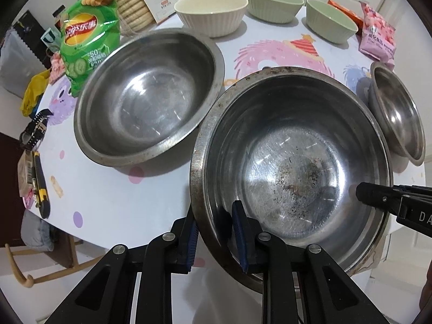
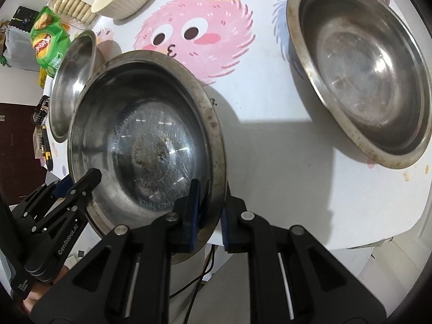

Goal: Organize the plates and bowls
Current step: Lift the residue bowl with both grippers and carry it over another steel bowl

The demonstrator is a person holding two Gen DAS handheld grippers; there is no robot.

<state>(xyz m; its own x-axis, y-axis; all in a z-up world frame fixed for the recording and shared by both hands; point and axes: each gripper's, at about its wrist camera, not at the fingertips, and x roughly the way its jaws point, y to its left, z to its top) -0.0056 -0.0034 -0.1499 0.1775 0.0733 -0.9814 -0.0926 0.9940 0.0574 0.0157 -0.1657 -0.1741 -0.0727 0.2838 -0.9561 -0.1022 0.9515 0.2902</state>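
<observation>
Fingers (image 1: 239, 221) of the left gripper (image 1: 216, 232) are clamped across the near rim of the stained steel bowl (image 1: 291, 172), one pad inside, one outside; fingers (image 2: 193, 202) of the right gripper (image 2: 209, 210) are clamped the same way on the rim at the bowl's other side. The table (image 1: 108, 189), covered with a cartoon-printed cloth, is seen to carry everything else. The gripped bowl is located at the table's near edge, partly overhanging it, with dark residue on its floor. A second steel bowl (image 1: 148, 97) is noted just beside it to the left, rims close together. A smaller steel bowl (image 1: 397, 113) is noted to its right, apart from it. At the far side a cream bowl (image 1: 212, 13) and two green bowls (image 1: 272, 1) are lined up. A green chip bag (image 1: 89, 46) is recorded at the far left.
</observation>
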